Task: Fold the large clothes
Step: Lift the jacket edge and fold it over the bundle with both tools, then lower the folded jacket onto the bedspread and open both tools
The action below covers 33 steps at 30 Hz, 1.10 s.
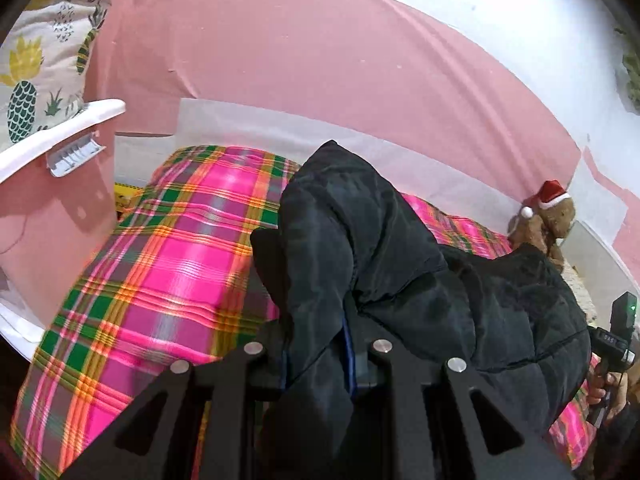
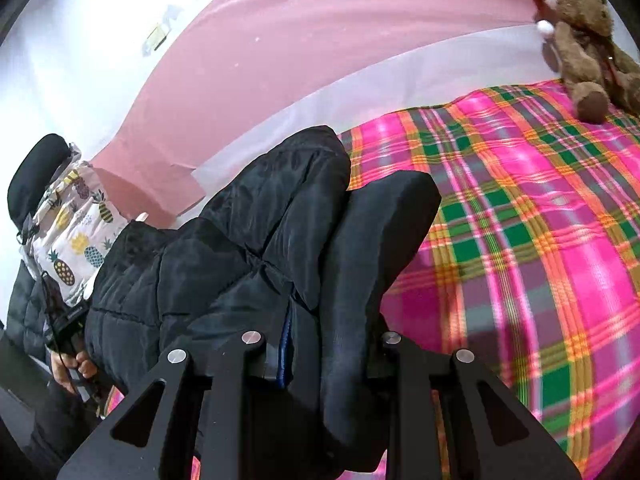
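A black quilted puffer jacket [image 1: 420,280] hangs lifted above a bed covered with a pink, green and orange plaid blanket [image 1: 160,264]. My left gripper [image 1: 316,272] is shut on one edge of the jacket, the fabric bunched between its fingers. My right gripper [image 2: 340,240] is shut on another edge of the same jacket [image 2: 208,256], which drapes to its left above the blanket [image 2: 540,240]. The jacket spans between both grippers. The right gripper's handle and the hand holding it show at the right edge of the left wrist view [image 1: 616,340].
A brown teddy bear with a Santa hat [image 2: 588,40] sits at the far edge of the bed by the pink wall [image 1: 320,60]. A pineapple-print pillow [image 1: 44,48] and a white plastic chair [image 1: 60,136] stand at the left.
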{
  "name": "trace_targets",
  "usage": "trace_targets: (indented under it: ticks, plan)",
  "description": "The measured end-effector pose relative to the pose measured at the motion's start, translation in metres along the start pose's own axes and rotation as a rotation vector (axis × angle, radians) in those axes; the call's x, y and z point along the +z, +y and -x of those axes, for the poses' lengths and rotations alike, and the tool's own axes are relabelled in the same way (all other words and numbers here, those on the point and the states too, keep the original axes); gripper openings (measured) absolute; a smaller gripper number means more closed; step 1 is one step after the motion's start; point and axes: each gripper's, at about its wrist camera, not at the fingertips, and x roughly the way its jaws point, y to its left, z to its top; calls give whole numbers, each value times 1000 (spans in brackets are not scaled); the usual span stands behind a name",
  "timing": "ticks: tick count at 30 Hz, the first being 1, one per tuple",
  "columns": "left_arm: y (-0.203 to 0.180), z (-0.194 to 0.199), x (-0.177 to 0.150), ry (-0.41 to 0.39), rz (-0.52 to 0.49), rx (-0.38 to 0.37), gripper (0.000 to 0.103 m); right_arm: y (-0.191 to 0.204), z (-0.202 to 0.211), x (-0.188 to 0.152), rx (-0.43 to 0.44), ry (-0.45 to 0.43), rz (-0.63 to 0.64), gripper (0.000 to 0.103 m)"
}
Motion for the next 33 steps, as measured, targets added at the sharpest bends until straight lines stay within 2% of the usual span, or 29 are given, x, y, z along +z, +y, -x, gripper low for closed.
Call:
trace_targets:
  ticks: [4, 8, 10, 12, 17, 19, 21, 24, 27, 30, 33]
  plan:
    - [29, -23, -3, 15, 14, 19, 20, 0, -34, -10, 8, 26, -7, 24]
    - [55, -62, -28, 79, 40, 62, 21, -11, -69, -30, -29, 82, -19, 25]
    - [69, -80, -46, 113, 71, 84, 23, -22, -81, -41, -54, 115, -44, 29]
    - [77, -88, -58, 118, 94, 83, 26, -27, -84, -48, -66, 135, -49, 37]
    - [77, -78, -56, 121, 102, 108, 40, -26, -73, -44, -103, 158, -77, 47]
    - [79, -66, -52, 115, 103, 115, 41, -22, -60, -41, -128, 151, -65, 50]
    - [82, -50, -47, 90, 106, 127, 45, -19, -49, -38, -152, 134, -52, 52]
    - [79, -25, -38, 33, 95, 169, 49, -8, -25, -30, -217, 61, -7, 52]
    - [66, -15, -31, -3, 73, 144, 53, 11, -16, -25, -212, 19, 47, 52]
    - [46, -28, -29, 15, 10, 119, 53, 29, -33, -28, -217, 57, 113, 52]
    - [44, -62, -38, 96, 9, 139, 53, 26, -65, -35, -254, 147, 130, 52]
